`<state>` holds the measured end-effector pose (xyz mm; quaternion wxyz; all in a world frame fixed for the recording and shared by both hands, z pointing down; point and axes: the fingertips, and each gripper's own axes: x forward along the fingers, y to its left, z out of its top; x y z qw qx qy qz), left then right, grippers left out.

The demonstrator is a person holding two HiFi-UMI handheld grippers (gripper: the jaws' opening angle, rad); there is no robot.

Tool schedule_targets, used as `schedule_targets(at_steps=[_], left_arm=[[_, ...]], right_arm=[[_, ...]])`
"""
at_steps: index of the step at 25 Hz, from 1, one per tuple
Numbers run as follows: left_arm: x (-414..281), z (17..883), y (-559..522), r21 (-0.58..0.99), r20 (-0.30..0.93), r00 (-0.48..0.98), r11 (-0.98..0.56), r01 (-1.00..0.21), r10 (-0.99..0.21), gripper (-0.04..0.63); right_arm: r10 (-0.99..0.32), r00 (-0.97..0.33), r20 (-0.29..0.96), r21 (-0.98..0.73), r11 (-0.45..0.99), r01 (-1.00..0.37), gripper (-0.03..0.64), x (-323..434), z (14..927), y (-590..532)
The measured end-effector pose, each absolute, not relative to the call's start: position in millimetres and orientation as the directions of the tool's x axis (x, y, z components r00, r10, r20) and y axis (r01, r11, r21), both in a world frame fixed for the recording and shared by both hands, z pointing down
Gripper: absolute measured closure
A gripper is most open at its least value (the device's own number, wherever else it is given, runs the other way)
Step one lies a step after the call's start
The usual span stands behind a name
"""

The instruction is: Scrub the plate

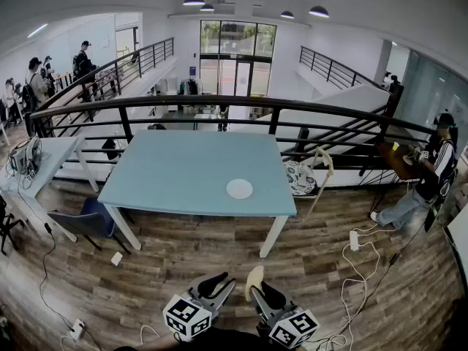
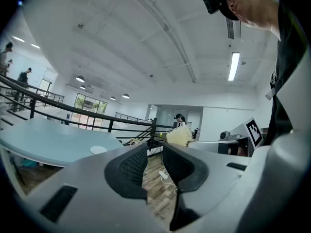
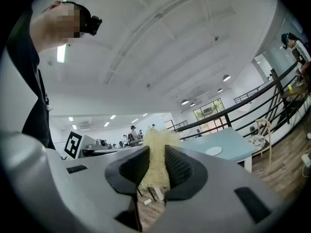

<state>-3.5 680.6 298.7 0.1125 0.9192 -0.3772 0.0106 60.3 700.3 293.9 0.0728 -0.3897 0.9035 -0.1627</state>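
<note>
The right gripper (image 3: pixel 156 161) held a pale, fibrous scrubber (image 3: pixel 156 152) pinched between its jaws, the wad standing up above them. It looked like a loofah pad, though the wide lens left that uncertain. The left gripper (image 2: pixel 154 161), just beside it on the left, had its jaws a little apart with only floor showing in the gap, so it carried nothing. Both hung low and near over the wood floor (image 1: pixel 314 262), well short of the table (image 1: pixel 175 174). Farther off, the plate (image 1: pixel 239 189) lay flat and alone on the table's right part, close to the near edge. Beyond stood a dark railing (image 1: pixel 219 104).

Scrubbing had not started. To do it well, I judge the empty left gripper should reach the plate first and pin its rim, since a light plate on a smooth top will likely slide under rubbing. The scrubber should then come down flat-faced, pressed lightly, and work in circles from centre to rim.
</note>
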Motion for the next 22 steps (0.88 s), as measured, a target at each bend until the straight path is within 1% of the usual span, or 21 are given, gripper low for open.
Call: schedule_targets(at_steps=[13, 18, 22], left_arm=[[-21.6, 301.2, 694.6, 0.216, 0.092, 0.708, -0.68, -0.701, -0.7, 0.486], [-31.6, 303.9, 686.0, 0.227, 0.103, 0.696, -0.664, -0.712, -0.711, 0.486], [-33.5, 306.0, 667.9, 0.236, 0.118, 0.708, -0.673, -0.701, -0.696, 0.487]], right_arm=[[-0.729, -0.684, 0.018, -0.34, 0.639, -0.69, 0.512, 43.6, 295.0, 715.1], [-0.732, -0.681, 0.025, -0.355, 0.63, -0.691, 0.512, 38.5, 299.9, 704.5], [-0.746, -0.664, 0.039, -0.382, 0.603, -0.7, 0.512, 36.2, 300.9, 686.5]])
